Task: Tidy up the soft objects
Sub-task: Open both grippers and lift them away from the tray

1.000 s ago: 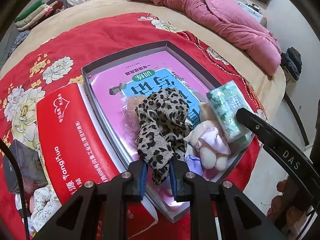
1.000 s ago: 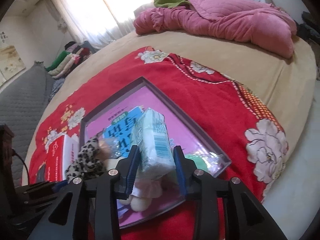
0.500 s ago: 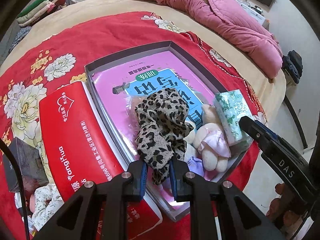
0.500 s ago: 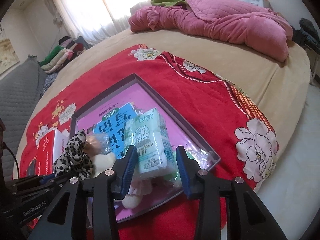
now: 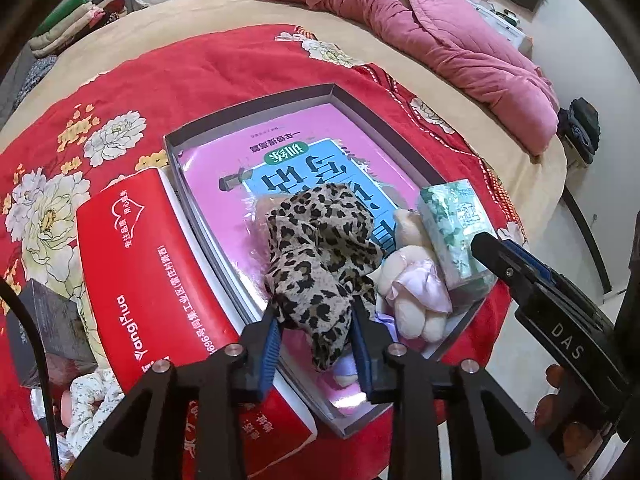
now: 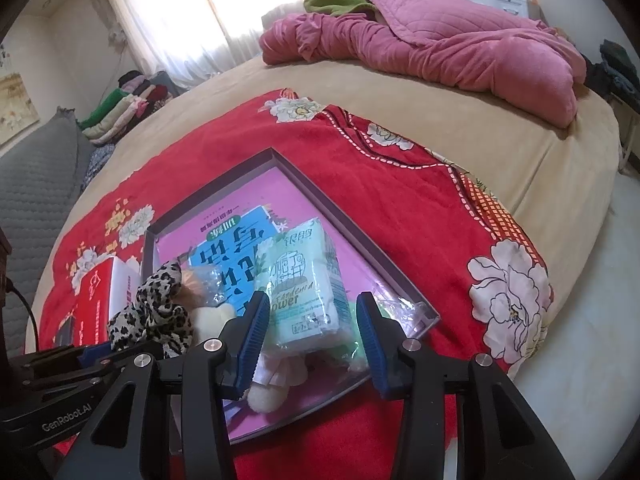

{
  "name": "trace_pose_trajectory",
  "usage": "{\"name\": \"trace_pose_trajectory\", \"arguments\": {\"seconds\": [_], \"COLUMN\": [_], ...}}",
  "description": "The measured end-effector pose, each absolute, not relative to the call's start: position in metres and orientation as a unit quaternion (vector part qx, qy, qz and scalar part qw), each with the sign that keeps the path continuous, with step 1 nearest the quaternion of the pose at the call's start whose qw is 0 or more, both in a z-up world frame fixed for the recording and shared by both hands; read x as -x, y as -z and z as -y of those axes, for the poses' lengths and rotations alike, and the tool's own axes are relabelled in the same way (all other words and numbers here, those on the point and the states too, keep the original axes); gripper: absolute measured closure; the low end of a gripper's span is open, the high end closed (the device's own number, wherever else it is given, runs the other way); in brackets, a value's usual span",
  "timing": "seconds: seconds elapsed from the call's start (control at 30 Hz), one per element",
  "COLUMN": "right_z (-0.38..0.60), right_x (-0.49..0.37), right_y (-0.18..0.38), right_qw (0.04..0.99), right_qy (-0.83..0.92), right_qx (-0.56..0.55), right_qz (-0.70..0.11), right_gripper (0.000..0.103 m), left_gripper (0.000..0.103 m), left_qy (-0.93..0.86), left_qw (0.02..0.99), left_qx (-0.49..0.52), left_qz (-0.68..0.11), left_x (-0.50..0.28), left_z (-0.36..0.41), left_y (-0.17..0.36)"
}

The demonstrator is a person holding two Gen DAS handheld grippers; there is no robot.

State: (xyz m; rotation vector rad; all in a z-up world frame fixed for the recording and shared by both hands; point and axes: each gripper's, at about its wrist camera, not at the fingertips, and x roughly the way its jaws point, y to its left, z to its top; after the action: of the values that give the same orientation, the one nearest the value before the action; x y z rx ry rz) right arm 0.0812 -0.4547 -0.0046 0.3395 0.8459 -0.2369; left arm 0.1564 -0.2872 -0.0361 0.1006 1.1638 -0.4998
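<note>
A grey shallow box (image 5: 244, 114) (image 6: 332, 204) with a pink book in it lies on the red flowered blanket. A leopard-print cloth (image 5: 320, 256) (image 6: 154, 312) lies in the box; my left gripper (image 5: 316, 328) is open around its near end. A cream plush toy (image 5: 408, 292) (image 6: 276, 372) lies beside it. A green tissue pack (image 5: 452, 228) (image 6: 304, 284) rests in the box on the toy; my right gripper (image 6: 308, 324) is open with its jaws either side of the pack.
A red carton (image 5: 160, 280) lies left of the box. A dark box (image 5: 48, 328) and floral cloth (image 5: 92, 404) are at the near left. A pink quilt (image 6: 440, 48) lies at the far side of the bed. The bed edge (image 6: 560, 200) drops off on the right.
My right gripper has opened and let go of the tissue pack, which has come down into the box. My left gripper has opened from its grip on the leopard cloth.
</note>
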Motion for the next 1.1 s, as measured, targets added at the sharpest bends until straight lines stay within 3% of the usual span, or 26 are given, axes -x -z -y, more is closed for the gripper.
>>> {"name": "trace_pose_trajectory", "arguments": {"seconds": [0.3, 0.6, 0.7, 1.1], "right_z": [0.46, 0.463, 0.463, 0.455], "right_x": [-0.073, -0.066, -0.064, -0.056], "right_y": [-0.006, -0.014, -0.016, -0.026], "right_qw": [0.893, 0.895, 0.894, 0.897], "right_qy": [0.117, 0.121, 0.125, 0.133], "right_qx": [-0.177, -0.179, -0.175, -0.16], "right_qz": [-0.397, -0.39, -0.392, -0.39], "right_gripper": [0.056, 0.056, 0.047, 0.045], "left_gripper": [0.049, 0.045, 0.041, 0.035], "left_qy": [0.231, 0.229, 0.23, 0.223], "left_qw": [0.813, 0.817, 0.82, 0.829], "left_qx": [-0.068, -0.076, -0.079, -0.076], "left_qz": [-0.53, -0.524, -0.519, -0.508], "left_x": [-0.152, -0.147, -0.144, -0.133], "left_z": [0.291, 0.29, 0.289, 0.276], "left_y": [0.03, 0.026, 0.022, 0.008]}}
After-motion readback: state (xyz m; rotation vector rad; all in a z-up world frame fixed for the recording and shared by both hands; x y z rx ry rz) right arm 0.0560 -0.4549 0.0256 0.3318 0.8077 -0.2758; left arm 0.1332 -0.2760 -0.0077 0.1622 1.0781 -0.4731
